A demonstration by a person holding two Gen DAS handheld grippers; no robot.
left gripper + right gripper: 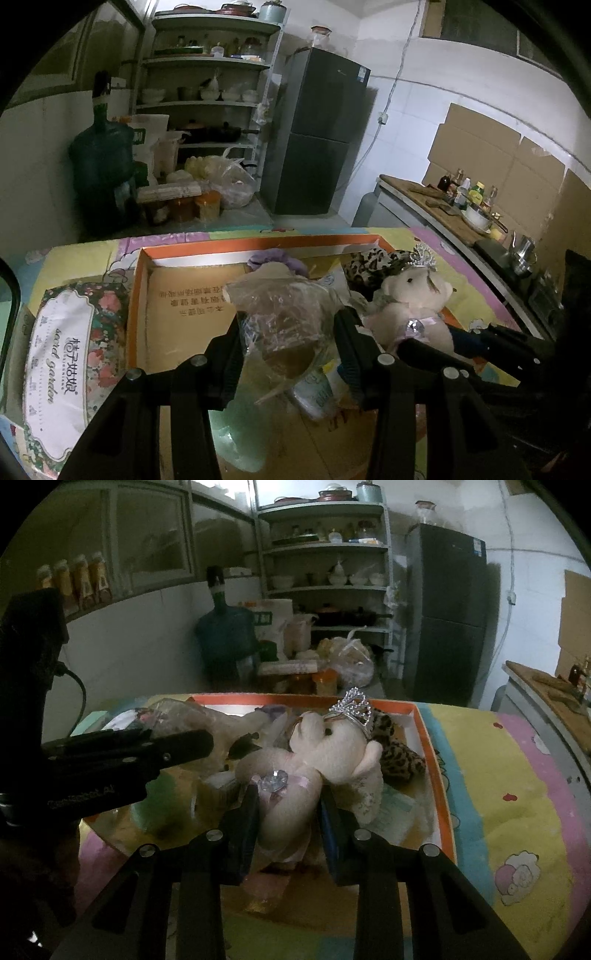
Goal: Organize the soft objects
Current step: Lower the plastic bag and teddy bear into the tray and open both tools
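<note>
left tongs [286, 332] gripping clear plastic bag [280, 306] over orange box [140, 295] | right tongs [288, 805] clamp teddy bear [314, 760] in box | progress: midway (scarf [373, 264], packets already inside; both held items unreleased)

Desk [517, 775] carried a pastel cartoon-print cover. An orange-rimmed shallow box [135, 295] lay at centre; a floral tissue pack [66, 354] sat at nine o'clock beside it.

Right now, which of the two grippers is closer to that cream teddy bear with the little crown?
The right gripper: its jaws sit on either side of the teddy bear. The left gripper is beside the bear, closed on a clear plastic bag.
</note>
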